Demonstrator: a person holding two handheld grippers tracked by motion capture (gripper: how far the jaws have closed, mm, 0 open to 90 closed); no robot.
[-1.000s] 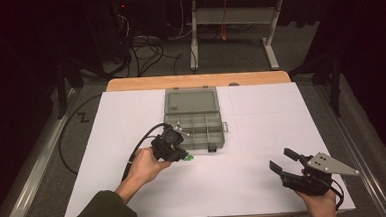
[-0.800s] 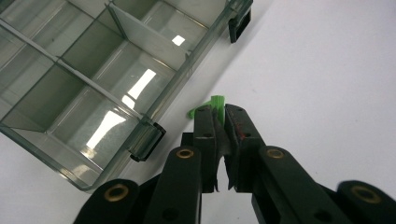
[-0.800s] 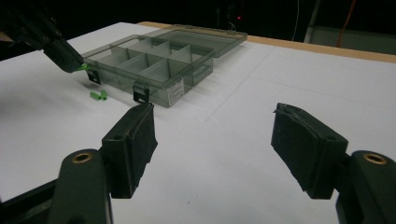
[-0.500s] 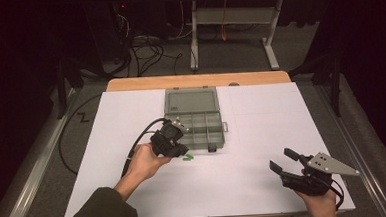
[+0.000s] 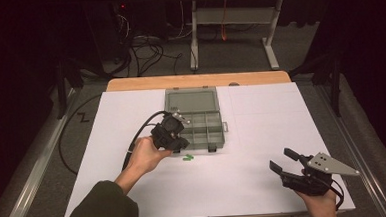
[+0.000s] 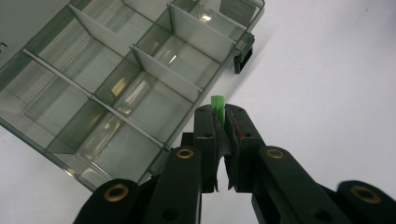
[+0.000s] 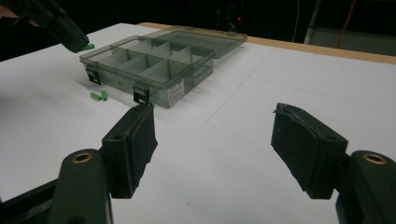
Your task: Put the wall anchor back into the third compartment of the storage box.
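A clear grey compartment box (image 5: pixel 222 132) lies open at the middle of the white mat, its lid flat behind it. My left gripper (image 5: pixel 181 145) hangs over the box's near left corner, shut on a small green piece (image 6: pixel 217 103) that sticks out past its tips. The left gripper view puts the box's empty compartments (image 6: pixel 154 65) just beyond those tips. Two more green pieces (image 5: pixel 188 159) lie on the mat in front of the box (image 7: pixel 163 95). My right gripper (image 5: pixel 280 160) rests at the near right of the mat, open, with nothing between its pads (image 7: pixel 133 140).
The white mat (image 5: pixel 265 185) covers a wooden table whose bare far edge (image 5: pixel 199 80) shows behind the box. Beyond the table stand a metal frame (image 5: pixel 273 54) and loose cables (image 5: pixel 142 46) on the floor. A black cable (image 5: pixel 132 141) trails from the left gripper.
The left gripper has lifted from the green pieces on the mat and moved toward the box with one piece in its jaws. The right gripper has stayed put.
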